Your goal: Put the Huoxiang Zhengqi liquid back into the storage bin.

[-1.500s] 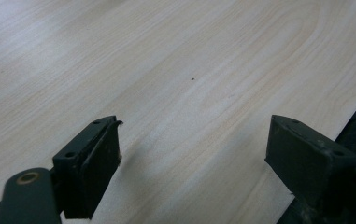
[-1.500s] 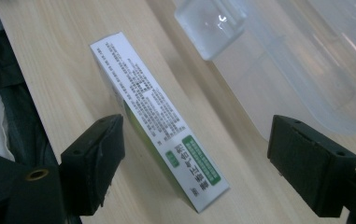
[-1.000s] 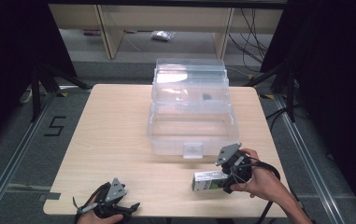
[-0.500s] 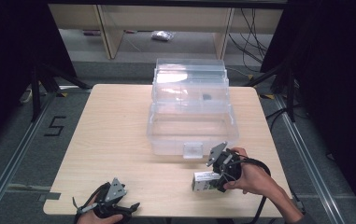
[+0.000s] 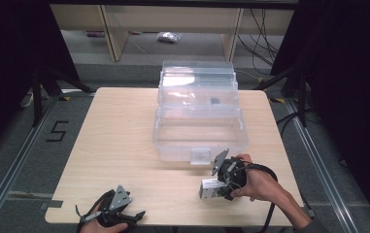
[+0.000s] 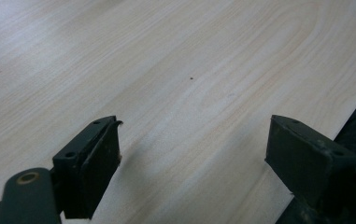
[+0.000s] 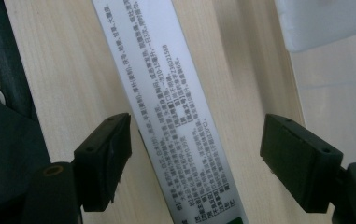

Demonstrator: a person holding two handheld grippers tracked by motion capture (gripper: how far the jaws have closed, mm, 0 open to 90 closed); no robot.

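Note:
A small white carton [image 5: 209,189] with printed text lies on the wooden table [image 5: 119,141] near its front right. My right gripper [image 5: 222,184] is over it, held in a person's hand. In the right gripper view the carton [image 7: 166,102] runs lengthwise between the two black jaws, which stand wide apart on either side without touching it; the right gripper [image 7: 196,128] is open. My left gripper [image 5: 117,209] rests at the table's front left edge. In the left gripper view the left gripper [image 6: 192,128] is open over bare wood.
A large clear plastic box [image 5: 197,121] with stepped tiers and a white front latch [image 5: 200,156] stands mid-table, just behind the right gripper. The latch [image 7: 325,21] also appears at the upper right of the right gripper view. Dark floor and cables surround the table.
The right hand and gripper have moved left and slightly down, onto the white carton. The left gripper has stayed put.

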